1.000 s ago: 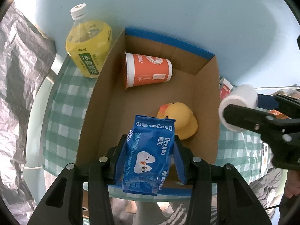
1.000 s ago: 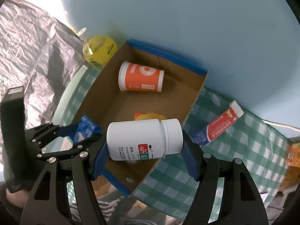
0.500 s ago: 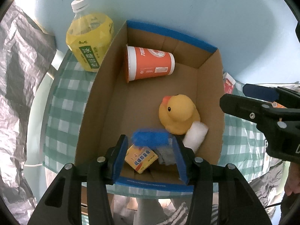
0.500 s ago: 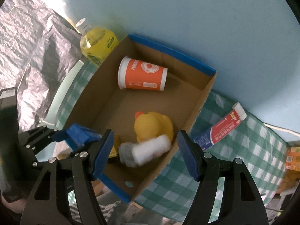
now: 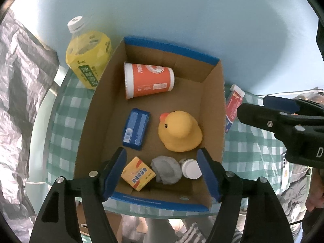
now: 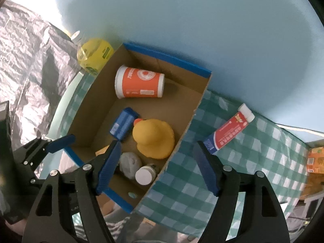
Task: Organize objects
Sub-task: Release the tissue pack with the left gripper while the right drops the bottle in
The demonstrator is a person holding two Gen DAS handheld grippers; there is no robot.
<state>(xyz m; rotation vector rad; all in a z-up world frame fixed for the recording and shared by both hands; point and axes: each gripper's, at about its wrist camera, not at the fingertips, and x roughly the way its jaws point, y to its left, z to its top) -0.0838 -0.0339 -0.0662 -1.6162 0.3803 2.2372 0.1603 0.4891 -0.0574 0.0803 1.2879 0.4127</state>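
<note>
A cardboard box (image 5: 212,109) with blue tape on its rim sits on the green checked tablecloth. Inside lie an orange cup (image 5: 148,80), a blue wipes pack (image 5: 136,128), a yellow rubber duck (image 5: 180,130), a yellow carton (image 5: 138,173), a grey cloth lump (image 5: 167,169) and a white pill bottle (image 5: 191,169). My left gripper (image 5: 162,172) is open and empty above the box's near end. My right gripper (image 6: 158,166) is open and empty over the box's right wall (image 6: 182,139). The bottle (image 6: 144,175) stands beside the duck (image 6: 154,139).
A yellow drink bottle (image 5: 89,56) stands left of the box. A red and blue toothpaste tube (image 6: 228,133) lies on the cloth right of the box. An orange carton (image 6: 316,160) sits at the far right. A silver foil sheet (image 5: 18,101) hangs on the left.
My left gripper opened and dropped the blue wipes pack into the box. My right gripper opened and dropped the white pill bottle into the box, where it now stands in the near corner.
</note>
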